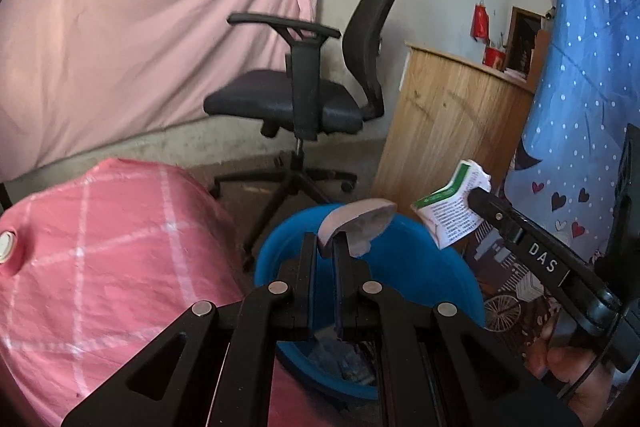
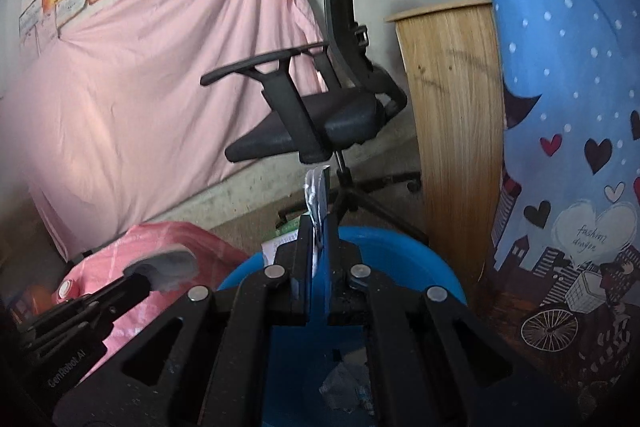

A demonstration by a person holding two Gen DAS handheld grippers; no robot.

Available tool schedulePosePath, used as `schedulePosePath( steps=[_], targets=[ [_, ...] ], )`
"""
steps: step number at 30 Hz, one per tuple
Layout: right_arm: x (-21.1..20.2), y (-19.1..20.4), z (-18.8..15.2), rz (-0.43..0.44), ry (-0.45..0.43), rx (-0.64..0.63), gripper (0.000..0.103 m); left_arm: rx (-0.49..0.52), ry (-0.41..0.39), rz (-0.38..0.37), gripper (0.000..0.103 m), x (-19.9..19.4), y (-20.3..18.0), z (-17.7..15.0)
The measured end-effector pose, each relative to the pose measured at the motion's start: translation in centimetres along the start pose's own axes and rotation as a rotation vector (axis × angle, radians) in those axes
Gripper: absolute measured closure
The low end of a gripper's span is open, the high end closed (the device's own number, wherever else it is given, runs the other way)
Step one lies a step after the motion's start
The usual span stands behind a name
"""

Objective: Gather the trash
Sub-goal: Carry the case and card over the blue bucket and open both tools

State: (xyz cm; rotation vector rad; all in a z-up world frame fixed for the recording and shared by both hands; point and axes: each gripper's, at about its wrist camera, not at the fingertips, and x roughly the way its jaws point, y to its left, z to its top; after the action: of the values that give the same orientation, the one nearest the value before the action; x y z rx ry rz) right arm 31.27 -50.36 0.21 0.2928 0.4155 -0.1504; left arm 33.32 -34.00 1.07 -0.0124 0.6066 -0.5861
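Left hand-held gripper [image 1: 324, 247] pinches a grey scrap [image 1: 356, 223] above the blue bin [image 1: 440, 267]; right hand-held gripper [image 2: 316, 227] pinches a crumpled leaflet [image 2: 316, 187] over the same bin. Recommend centring both over the opening before releasing, low enough that nothing drifts past the rim.

- The blue bin [image 1: 436, 267] is half hidden behind gripper linkages at lower centre; its contents [image 2: 348, 383] are blurred.
- Small print on the crumpled paper [image 1: 452, 215] is unreadable.
- A hand [image 1: 576, 367] is cut off lower right.
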Motion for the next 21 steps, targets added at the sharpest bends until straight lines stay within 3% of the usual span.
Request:
schedulePosePath(
  steps=[10, 13, 15, 21],
  targets=[
    [1.0, -0.1, -0.5, 0.006, 0.047, -0.006, 0.070, 0.007, 0.055, 0.013, 0.096, 0.7, 0.3, -0.7],
    [1.2, -0.1, -0.3, 0.008, 0.046, -0.007, 0.067, -0.011, 0.049, 0.019, 0.089, 0.4, 0.8, -0.6],
    [1.1, -0.1, -0.3, 0.010, 0.044, -0.007, 0.063, -0.026, 0.038, 0.021, 0.077, 0.1, 1.2, -0.5],
    [0.9, 0.4, 0.1, 0.035, 0.017, -0.003, 0.042, -0.071, -0.002, 0.049, 0.071, -1.5, 2.4, 0.1]
  ],
)
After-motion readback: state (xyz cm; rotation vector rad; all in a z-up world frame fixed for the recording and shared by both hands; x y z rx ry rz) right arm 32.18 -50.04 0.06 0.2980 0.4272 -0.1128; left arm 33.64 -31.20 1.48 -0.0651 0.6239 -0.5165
